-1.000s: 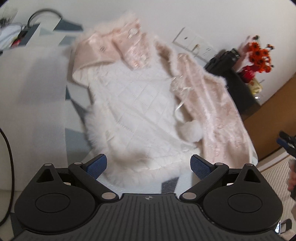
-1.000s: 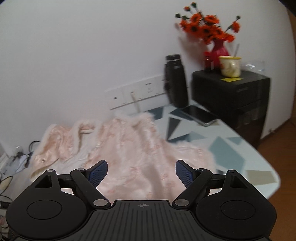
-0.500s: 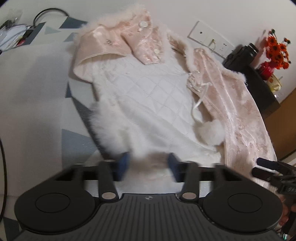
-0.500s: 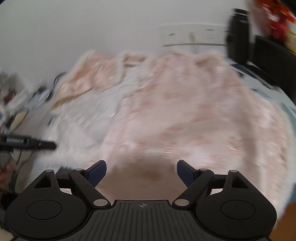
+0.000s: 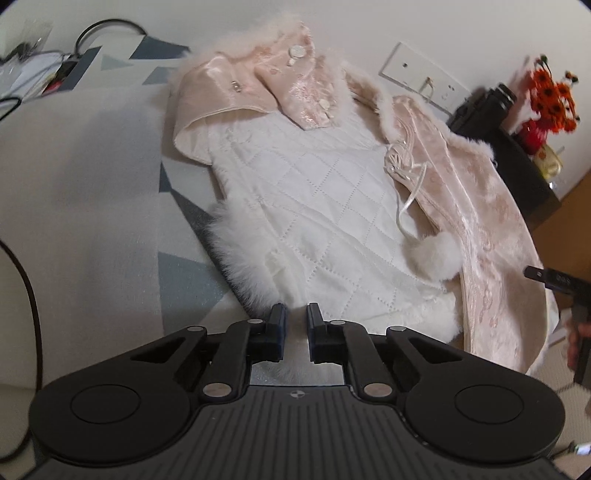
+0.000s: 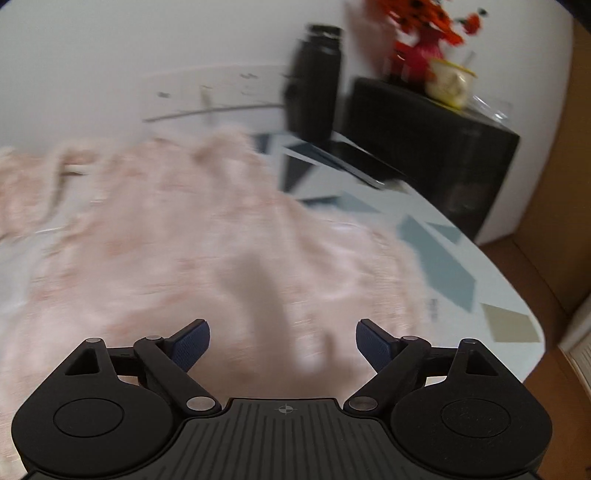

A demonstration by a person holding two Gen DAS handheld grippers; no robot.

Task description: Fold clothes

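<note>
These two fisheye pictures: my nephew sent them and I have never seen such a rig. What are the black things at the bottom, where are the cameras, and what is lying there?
The black shapes are hand-held grippers, one in each of a person's hands; no robot arm is involved. Each carries a camera that looks forward along its two blue-padded fingers.

The left wrist view shows the left gripper, its fingers nearly closed on the white fur hem of a pink fur-trimmed coat. The coat lies open on a table, showing its white quilted lining and a pompom. At the right edge of that view is part of the other gripper.

The right wrist view, blurred by motion, shows the right gripper wide open above the pink fabric, holding nothing. Behind stand a black bottle and orange flowers.
</note>
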